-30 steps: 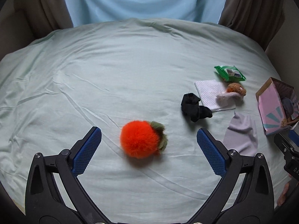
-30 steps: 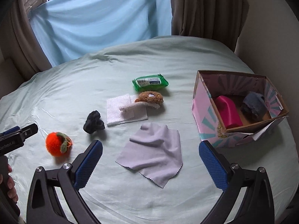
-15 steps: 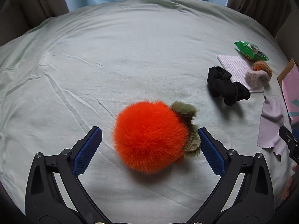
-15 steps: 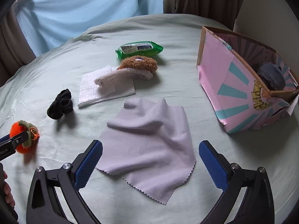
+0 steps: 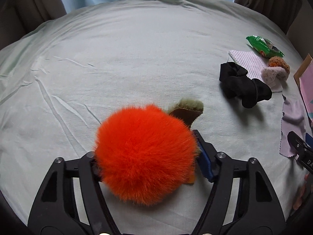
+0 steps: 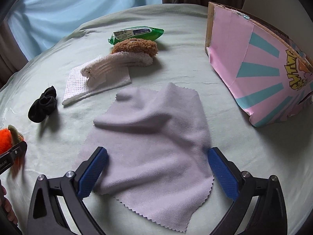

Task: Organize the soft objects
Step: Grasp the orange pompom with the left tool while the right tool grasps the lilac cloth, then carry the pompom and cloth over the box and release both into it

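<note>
Closing left gripper (image 5: 145, 152) around fluffy orange pom-pom toy (image 5: 144, 152) on near bed; right gripper (image 6: 156, 174) wide open, astride lilac microfibre cloth (image 6: 154, 137). Pink cardboard box (image 6: 254, 62) far right; black sock (image 6: 43, 105), fuzzy slipper (image 6: 125, 56) still loose.

Orange fur on pompom (image 5: 144, 152), with olive and brown leaf (image 5: 186, 110). Pale green sheet (image 5: 125, 58) over bed. Black sock (image 5: 242, 86). White waffle-textured cloth (image 6: 78, 86). Cream and tan fleece on slipper (image 6: 135, 48). Green wrapper, white label, on packet (image 6: 137, 33). Plain lilac cloth (image 6: 152, 133), zigzag-cut edge. Pink box (image 6: 252, 62) with teal rays and yellow lettering. Black frames, blue pads on left gripper (image 5: 145, 156) and right gripper (image 6: 157, 168). Light blue curtain (image 6: 68, 9), brown drapes beside.
</note>
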Demonstrator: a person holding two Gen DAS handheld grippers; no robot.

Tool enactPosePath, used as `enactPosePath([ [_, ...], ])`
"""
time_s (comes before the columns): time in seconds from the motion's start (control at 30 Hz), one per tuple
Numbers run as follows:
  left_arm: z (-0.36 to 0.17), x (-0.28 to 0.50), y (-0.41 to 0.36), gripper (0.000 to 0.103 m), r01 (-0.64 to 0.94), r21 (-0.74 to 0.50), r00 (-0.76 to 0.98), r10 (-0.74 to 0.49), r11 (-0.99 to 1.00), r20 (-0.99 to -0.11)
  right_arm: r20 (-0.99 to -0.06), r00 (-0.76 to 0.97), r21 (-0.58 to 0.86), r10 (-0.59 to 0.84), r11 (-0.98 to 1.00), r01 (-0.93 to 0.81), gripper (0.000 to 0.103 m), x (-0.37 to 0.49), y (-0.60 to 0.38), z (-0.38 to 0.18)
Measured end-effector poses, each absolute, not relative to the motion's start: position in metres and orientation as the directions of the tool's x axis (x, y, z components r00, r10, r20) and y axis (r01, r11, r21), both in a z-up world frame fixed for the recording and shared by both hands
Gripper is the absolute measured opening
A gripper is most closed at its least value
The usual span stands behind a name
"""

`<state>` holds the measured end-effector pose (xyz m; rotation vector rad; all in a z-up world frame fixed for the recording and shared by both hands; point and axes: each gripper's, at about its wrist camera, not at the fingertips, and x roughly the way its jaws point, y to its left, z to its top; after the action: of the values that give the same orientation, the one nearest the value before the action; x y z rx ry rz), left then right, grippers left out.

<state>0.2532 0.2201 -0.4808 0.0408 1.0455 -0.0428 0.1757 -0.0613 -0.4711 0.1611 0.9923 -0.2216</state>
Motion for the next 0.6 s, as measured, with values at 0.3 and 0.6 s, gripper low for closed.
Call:
enactPosePath([
  [0.3,-0.475,0.256,0.219,0.035,0.073,0.006,0.501,-0.031,0.997,-0.865,-0.839,0.536,0.005,-0.095,0.984,0.181,0.033,0.194,-0.033,-0.459],
  [0.6,-0.458,0.253,0.218,0.034,0.068,0.000,0.513,-0.035,0.998,-0.858,-0.826,0.562,0.059,-0.051,0.983,0.175,0.010,0.198,-0.039,-0.440],
])
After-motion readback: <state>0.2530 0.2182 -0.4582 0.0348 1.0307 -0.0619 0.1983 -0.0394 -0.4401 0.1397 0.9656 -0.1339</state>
